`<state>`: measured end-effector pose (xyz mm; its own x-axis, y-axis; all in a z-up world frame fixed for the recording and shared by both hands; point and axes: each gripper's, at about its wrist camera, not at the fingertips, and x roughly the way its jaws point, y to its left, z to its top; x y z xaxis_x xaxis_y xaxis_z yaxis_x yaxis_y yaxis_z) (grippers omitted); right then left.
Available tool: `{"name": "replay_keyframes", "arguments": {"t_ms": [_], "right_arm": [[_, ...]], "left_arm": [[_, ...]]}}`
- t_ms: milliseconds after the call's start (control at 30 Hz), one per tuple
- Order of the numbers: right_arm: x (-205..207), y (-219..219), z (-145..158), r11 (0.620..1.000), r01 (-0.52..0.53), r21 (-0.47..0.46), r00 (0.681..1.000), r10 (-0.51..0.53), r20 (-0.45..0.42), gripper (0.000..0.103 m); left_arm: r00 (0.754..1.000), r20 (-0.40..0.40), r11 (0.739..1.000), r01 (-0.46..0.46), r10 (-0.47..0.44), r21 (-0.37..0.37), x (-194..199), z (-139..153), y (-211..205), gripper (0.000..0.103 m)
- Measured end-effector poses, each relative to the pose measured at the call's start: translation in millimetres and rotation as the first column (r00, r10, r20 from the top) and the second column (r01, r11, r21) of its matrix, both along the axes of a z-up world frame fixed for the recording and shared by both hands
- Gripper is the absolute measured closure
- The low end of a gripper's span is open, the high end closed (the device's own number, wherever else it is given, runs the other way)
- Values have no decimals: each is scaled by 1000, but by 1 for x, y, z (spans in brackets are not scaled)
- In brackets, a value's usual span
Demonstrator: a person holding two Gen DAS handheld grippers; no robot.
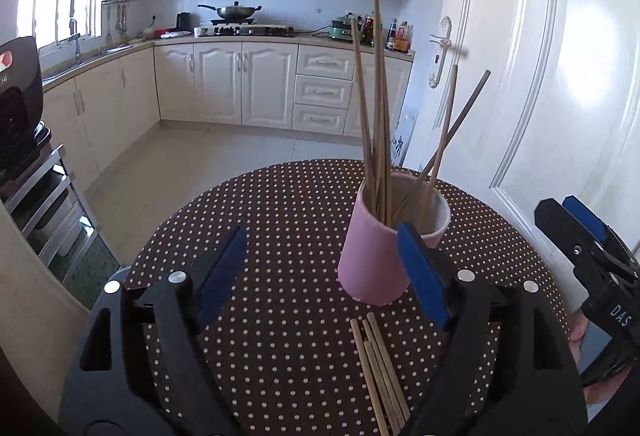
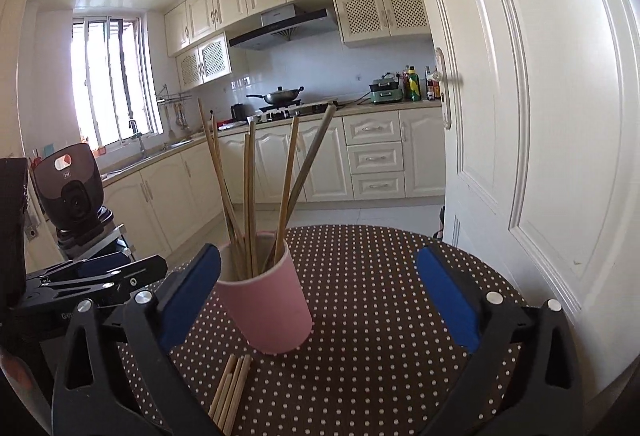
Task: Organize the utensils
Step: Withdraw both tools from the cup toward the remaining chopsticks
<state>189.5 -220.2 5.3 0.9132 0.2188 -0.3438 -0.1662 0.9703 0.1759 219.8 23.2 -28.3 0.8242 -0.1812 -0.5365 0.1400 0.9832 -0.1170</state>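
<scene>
A pink cup stands on the round dotted table with several wooden chopsticks upright in it. More loose chopsticks lie flat on the cloth just in front of the cup. My left gripper is open, and its right finger overlaps the cup's near side. My right gripper is wide open, with the cup just inside its left finger. Neither pair of pads touches anything. Each gripper shows at the edge of the other's view.
A white door stands close to the table's right side. A metal rack with a dark appliance is at the left. Tiled floor and kitchen cabinets lie beyond the table's far edge.
</scene>
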Motion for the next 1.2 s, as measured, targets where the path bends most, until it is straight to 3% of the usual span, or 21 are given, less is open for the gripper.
{"name": "replay_keyframes", "arguments": {"t_ms": [300,767,1200], "right_arm": [[-11,1,-23,998,-31,-58,989,22,-149,8],[-12,29,-76,990,-128,-66,907,90,-412,8],[-18,63,-100,973,-174,-149,865,79,-496,8]], "left_arm": [[995,-73,998,-64,65,11,-10,-20,22,21],[983,-157,993,-83,96,87,-35,-58,28,17],[973,-219,994,-57,76,91,-55,-83,26,17]]}}
